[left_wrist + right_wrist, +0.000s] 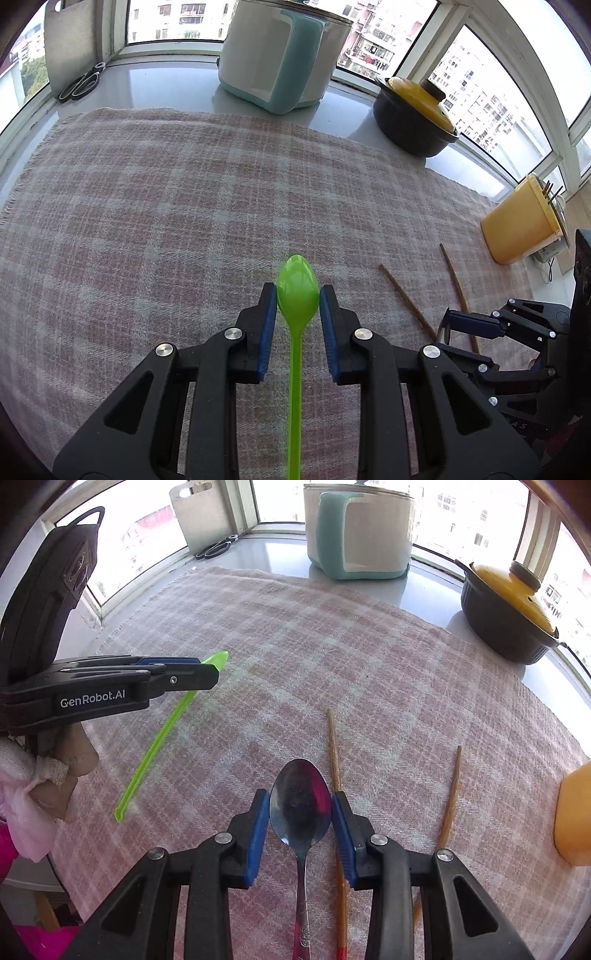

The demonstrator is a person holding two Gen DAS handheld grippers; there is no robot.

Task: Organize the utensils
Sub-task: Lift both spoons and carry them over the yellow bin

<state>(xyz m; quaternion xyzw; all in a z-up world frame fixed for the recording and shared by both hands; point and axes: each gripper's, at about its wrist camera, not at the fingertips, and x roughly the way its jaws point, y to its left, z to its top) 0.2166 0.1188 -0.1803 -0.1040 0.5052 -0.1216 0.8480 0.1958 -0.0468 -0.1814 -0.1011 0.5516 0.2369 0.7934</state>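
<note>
Left wrist view: left gripper [297, 295] clamps the green spoon [297, 291] by its bowl, lifted. Right gripper [300, 805] closes on the metal spoon [300, 808]. Two chopsticks [334, 753] remain on the cloth [332, 646]; yellow holder [517, 225] awaits. Roughly half outstanding.

"GenRobot.AI" stands in white letters on the side of the left tongs [218, 668]. Faint letters on the right tongs' [448, 325] body are too blurred to read.
</note>
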